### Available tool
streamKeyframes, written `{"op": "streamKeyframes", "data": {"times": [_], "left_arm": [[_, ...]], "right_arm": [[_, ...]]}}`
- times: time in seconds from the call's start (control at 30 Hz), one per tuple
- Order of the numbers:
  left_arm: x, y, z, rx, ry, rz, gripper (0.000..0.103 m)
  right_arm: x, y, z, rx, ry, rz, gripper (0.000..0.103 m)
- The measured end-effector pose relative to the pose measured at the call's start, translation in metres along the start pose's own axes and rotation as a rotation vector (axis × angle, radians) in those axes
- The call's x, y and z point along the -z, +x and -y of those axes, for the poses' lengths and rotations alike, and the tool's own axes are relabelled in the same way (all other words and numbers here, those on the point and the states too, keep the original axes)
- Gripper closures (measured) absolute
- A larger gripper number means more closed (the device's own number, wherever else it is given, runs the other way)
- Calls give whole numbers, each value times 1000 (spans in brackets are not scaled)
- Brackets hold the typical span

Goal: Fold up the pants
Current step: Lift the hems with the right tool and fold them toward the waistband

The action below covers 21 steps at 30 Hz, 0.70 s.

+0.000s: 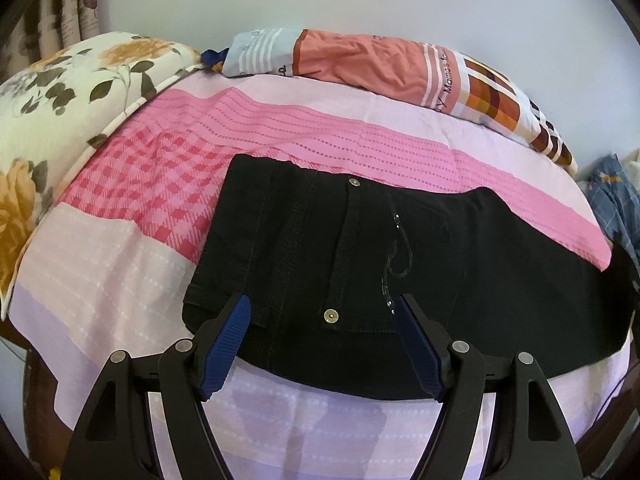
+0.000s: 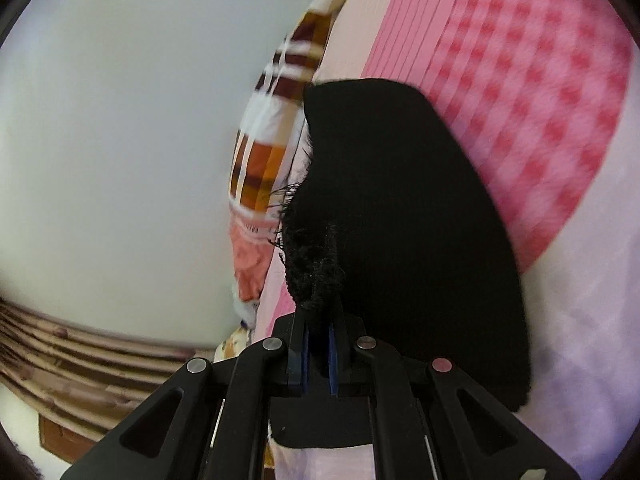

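The left gripper (image 1: 323, 312) hangs over the waist end of the black pants (image 1: 360, 248), its jaws spread wide with nothing pinched between them; the blue pads (image 1: 234, 332) sit above the near edge of the cloth, one over the waistband corner and the other beside the stitched pocket with its metal rivet (image 1: 330, 314). The pants lie flat on the pink striped bedsheet (image 1: 120, 264) just ahead of this gripper, running off to its right, with a floral pillow (image 1: 60, 92) well beyond to its left and a rolled orange-and-plaid quilt (image 1: 380, 64) far ahead against the wall. Further right, the right gripper (image 2: 319, 312) is clamped tight on the frayed hem of the pants (image 2: 400, 220), the leg rising from its tips and draping away ahead and to its right over the bedsheet (image 2: 540, 80). The step in hand looks like the lengthwise fold: the leg end is lifted and being carried toward the waist. The next move likely calls for laying that hem squarely on the waistband near the left gripper, while the left one presses or pins the waist so it does not slide.
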<state>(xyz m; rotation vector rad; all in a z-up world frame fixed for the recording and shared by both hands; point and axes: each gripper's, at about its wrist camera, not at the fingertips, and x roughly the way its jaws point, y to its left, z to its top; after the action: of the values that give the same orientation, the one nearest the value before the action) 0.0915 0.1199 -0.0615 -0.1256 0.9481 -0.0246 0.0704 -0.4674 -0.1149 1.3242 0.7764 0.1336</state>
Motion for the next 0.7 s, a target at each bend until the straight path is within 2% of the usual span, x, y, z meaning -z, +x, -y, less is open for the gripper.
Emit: {"op": "streamKeyframes", "data": {"times": [0.5, 0.7], "left_arm": [[3, 5, 3, -8, 16, -16, 28], [5, 10, 6, -14, 39, -31, 28]], "right_arm": [[53, 111, -32, -24, -42, -242, 96], [73, 135, -39, -24, -60, -322, 96]]}}
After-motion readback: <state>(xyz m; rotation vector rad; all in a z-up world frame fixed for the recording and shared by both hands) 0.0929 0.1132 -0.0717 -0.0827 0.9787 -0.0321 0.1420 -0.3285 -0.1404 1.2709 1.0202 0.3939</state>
